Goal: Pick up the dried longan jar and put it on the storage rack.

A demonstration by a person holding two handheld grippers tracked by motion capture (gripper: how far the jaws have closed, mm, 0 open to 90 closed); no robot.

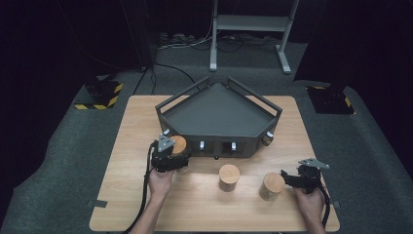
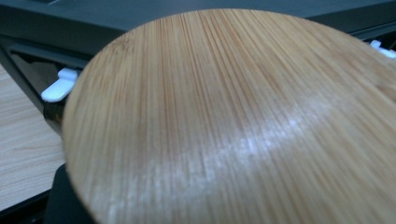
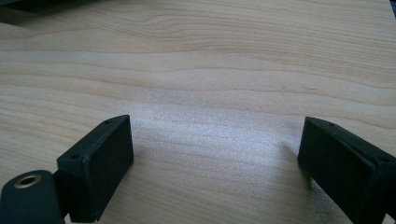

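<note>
A: Where is the left gripper (image 1: 168, 155) seen?
B: Clamped on a bamboo-lidded jar (image 1: 178, 145), just before the dark tray (image 1: 218, 117).
A: And the right gripper (image 1: 292, 179)?
B: Jaws spread, beside the rightmost jar (image 1: 272, 185). Three jars are counted, one in the middle (image 1: 229, 177).

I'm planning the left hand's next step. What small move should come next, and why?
Probably lift the bamboo-lidded jar a little higher and forward over the tray rim: the left gripper seems to hold it right against the tray's front wall.
</note>
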